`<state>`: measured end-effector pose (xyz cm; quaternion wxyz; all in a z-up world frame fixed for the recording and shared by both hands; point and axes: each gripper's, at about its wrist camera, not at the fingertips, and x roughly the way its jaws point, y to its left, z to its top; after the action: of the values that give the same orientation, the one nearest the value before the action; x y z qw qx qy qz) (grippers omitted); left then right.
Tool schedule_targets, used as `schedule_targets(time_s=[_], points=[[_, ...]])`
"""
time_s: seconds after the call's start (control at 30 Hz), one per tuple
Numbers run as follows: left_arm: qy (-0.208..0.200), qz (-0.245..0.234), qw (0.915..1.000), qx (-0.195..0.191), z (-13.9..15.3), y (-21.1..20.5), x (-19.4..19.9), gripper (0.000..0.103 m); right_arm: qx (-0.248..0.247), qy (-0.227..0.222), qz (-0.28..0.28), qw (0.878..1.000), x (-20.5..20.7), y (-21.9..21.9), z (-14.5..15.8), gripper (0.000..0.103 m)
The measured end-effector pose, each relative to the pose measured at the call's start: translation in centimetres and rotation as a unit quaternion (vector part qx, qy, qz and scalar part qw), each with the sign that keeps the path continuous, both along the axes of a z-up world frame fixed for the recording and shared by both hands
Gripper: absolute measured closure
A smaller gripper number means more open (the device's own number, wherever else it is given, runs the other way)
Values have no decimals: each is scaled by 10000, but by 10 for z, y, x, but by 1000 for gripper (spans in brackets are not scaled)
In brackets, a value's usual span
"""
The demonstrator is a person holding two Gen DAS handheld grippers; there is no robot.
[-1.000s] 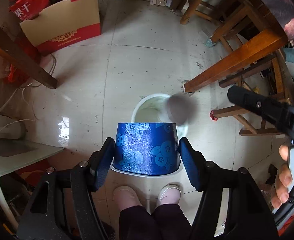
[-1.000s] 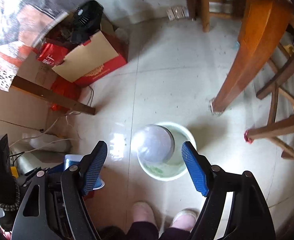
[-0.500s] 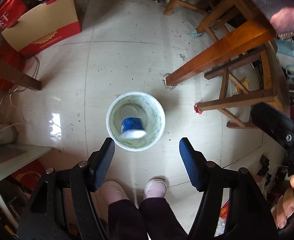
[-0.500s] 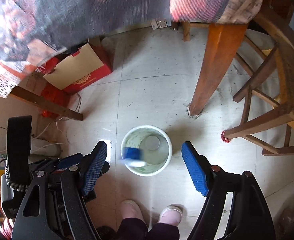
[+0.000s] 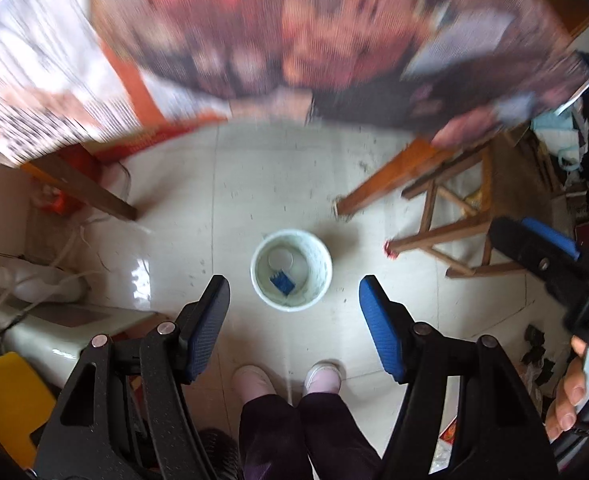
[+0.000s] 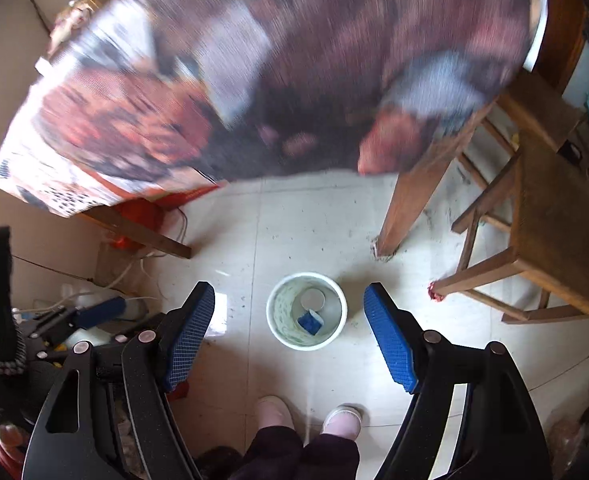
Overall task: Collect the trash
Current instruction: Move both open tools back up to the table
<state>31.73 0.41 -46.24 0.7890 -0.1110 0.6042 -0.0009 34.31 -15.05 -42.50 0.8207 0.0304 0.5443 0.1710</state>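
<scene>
Both grippers have risen well away from the floor since a second ago, and the blue patterned paper cup [image 5: 281, 281] that the left one was pinching then now lies at the bottom of the white bin [image 5: 320, 264], beside a pale round lid [image 5: 280, 259]. Seen from the left wrist, the left gripper [image 5: 294, 328] hangs high above the bin with its blue-padded fingers [image 5: 208, 330] spread apart and nothing between them. Its view looks almost straight down, so the bin appears small on the pale tiled floor [image 5: 254, 184].

From the right wrist, the right gripper [image 6: 290, 332] is likewise spread wide and empty, and the bin sits between its fingers far below. The blue cup rests on its side inside, against the near wall.

A person's two light-coloured shoes [image 5: 286, 376] and dark trouser legs stand just in front of the bin. A table covered with a dark red and black patterned cloth [image 5: 294, 32], blurred by motion, fills the top of both views. One wooden table leg [image 6: 410, 208] comes down to the floor near the bin, and a wooden stool [image 6: 550, 232] stands to its right. White cables [image 5: 54, 276] trail along the left side.
</scene>
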Motion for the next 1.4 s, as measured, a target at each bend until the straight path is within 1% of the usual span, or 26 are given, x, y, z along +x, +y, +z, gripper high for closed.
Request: schedule_targets(time_s=[0.03,0.1,0.13,0.37,0.43,0.57,0.67,0.77,0.83,0.93,1.0,1.07,1.13,1.2,1.27,1.4], points=[[-114,40,9999,-17,21,3,-1,37,9,-54,1,10000,-3,1,13,29],[-285,85,9996,-38,51,8,-3,37,46,-189,4,9998,-10,2,42,29],[-413,102,9991,-41,73,11,-5,37,71,-270,5,9996,-13,2,57,29],[-1118,174,9936,2,179,25,-24,37,193,-835,-21,9963,-43,10,149,29],[-1332,166,9909,37,206,29,-32,37,234,-1004,-26,9947,-52,15,175,29],[-1681,149,9856,80,257,35,-48,37,215,-1323,-16,9910,-69,21,218,29],[-1901,121,9817,45,288,41,-60,37,289,-1530,3,9878,-82,25,248,29],[-2166,43,9762,52,321,49,-73,37,288,-1828,-67,9827,-96,29,276,29],[-2346,-7,9720,91,338,54,-81,36,232,-2029,-156,9788,-103,31,291,29],[-2632,-52,9646,148,360,61,-92,30,232,-2264,-307,9733,-109,30,306,28],[-2788,-36,9601,232,370,66,-96,26,248,-2357,-360,9708,-110,30,313,24],[-2864,-16,9578,253,377,69,-96,23,213,-2464,-391,9681,-110,29,320,21],[-2903,-19,9566,245,381,72,-92,22,181,-2530,-396,9665,-109,30,325,16],[-2912,-21,9563,259,383,74,-86,17,161,-2568,-451,9653,-104,28,327,10],[-2928,3,9557,291,384,76,-79,16,214,-2570,-468,9650,-96,27,329,10],[-2850,19,9579,332,381,72,-53,16,317,-2586,-456,9644,-74,22,329,10]])
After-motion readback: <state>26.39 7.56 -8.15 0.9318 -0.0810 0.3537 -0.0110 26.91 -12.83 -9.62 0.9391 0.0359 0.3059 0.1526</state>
